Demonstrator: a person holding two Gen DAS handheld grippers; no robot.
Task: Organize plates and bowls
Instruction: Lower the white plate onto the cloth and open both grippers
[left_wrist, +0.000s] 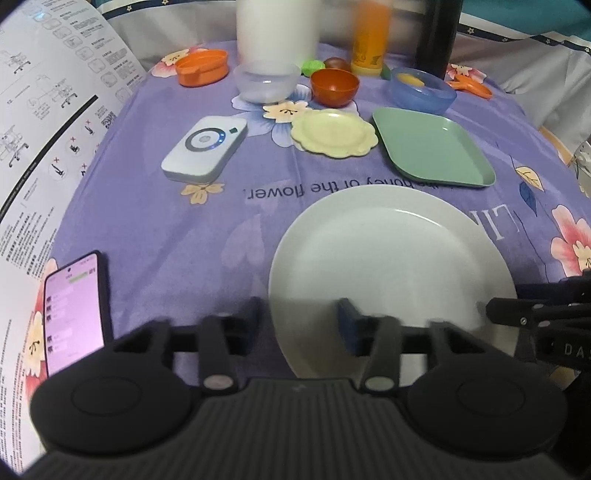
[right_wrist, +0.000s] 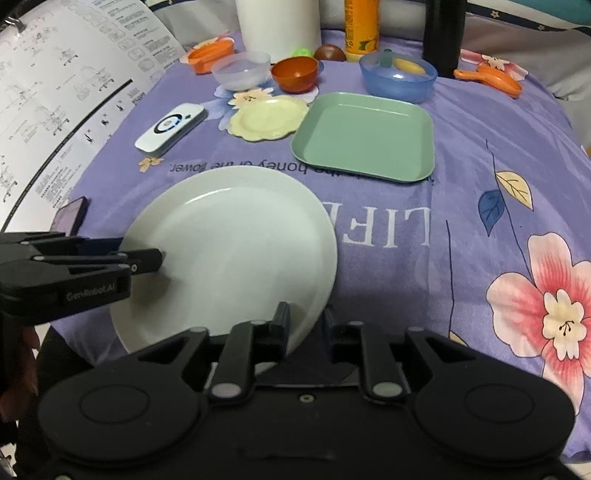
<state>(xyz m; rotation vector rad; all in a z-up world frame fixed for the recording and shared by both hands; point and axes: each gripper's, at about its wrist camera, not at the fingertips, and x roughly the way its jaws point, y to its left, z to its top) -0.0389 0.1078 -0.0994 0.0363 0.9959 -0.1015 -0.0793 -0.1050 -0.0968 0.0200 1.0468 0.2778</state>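
Both tools are down at the big white plate (left_wrist: 391, 273), which lies flat on the purple flowered cloth (left_wrist: 166, 229) at the near edge of the desk. The left tool (left_wrist: 303, 321) stands well apart, straddling the plate's rim at about 8 o'clock: one finger over the plate, the other out on the cloth, pads not pressing. The right tool (right_wrist: 306, 325) stands narrower, partly open, its fingers either side of the rim at about 5 o'clock, with no squeeze on it that I can make out.

From the white plate, the green square plate (right_wrist: 364, 136) sits at 1 o'clock and the pale yellow scalloped plate (right_wrist: 267, 118) just beside it at 12. Behind them runs a row of bowls: clear bowl (right_wrist: 242, 70), orange bowl (right_wrist: 295, 74), blue bowl (right_wrist: 399, 77). A white device (left_wrist: 205, 147) sits at 11 o'clock and a lit phone (left_wrist: 74, 310) at 9.
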